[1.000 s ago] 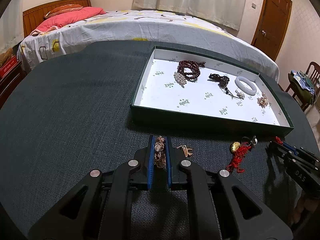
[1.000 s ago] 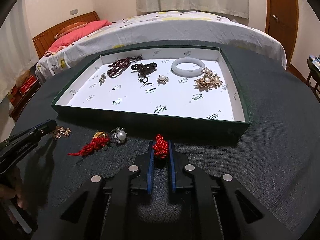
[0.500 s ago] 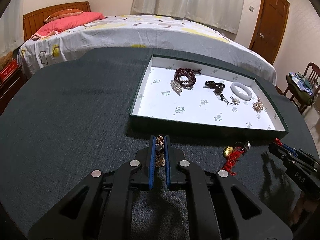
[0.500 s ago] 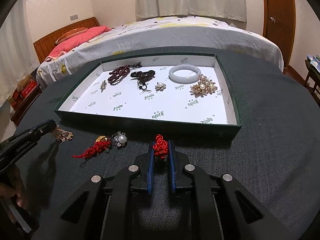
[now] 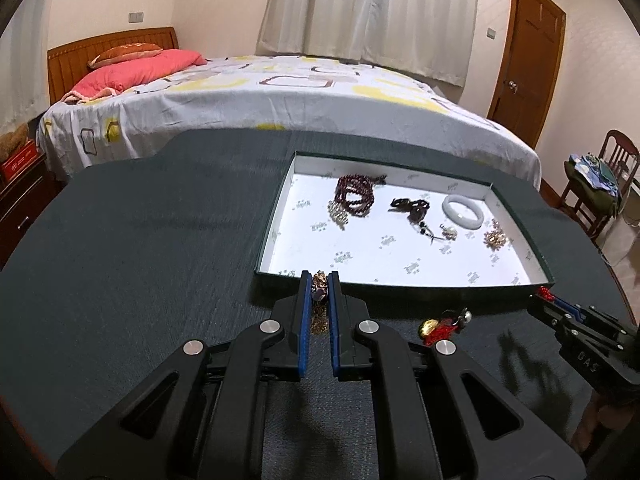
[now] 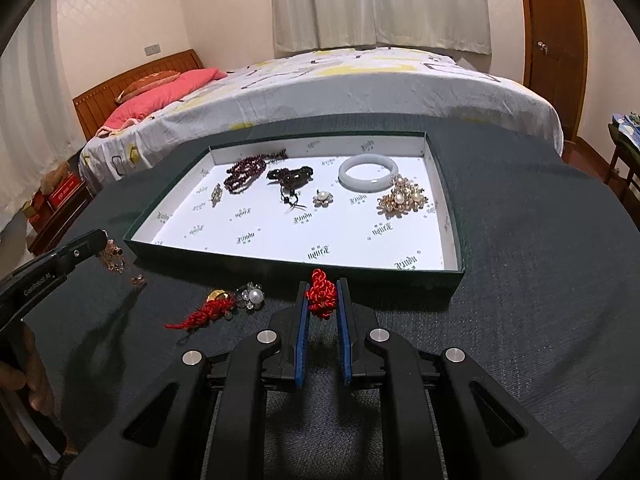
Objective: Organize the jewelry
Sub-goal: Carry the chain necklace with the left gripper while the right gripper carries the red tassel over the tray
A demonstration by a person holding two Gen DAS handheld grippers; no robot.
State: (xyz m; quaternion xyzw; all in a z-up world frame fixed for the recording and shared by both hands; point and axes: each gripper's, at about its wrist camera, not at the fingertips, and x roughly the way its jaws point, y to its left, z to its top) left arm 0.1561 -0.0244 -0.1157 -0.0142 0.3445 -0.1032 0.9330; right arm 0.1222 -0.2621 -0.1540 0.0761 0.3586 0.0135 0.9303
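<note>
**Both tools loaded, parked right at the tray's front edge**

Left tool (image 5: 320,280) is clamped on a gold dangly piece (image 5: 319,285), jaws nearly closed, chain hanging between them; looks like an earring, but it's kinda blurry. Right tool (image 6: 322,288) is pinching a red knotted cord (image 6: 320,294) with a slightly wider gap. Both sit just short of the green tray (image 6: 280,258), which has a jade bangle (image 6: 368,173), dark red beads (image 6: 244,172) and a pearl brooch (image 6: 402,198) inside. A red tassel charm (image 6: 208,310) and a pearl pin (image 6: 252,295) lie on the dark bench (image 6: 540,280).
</note>
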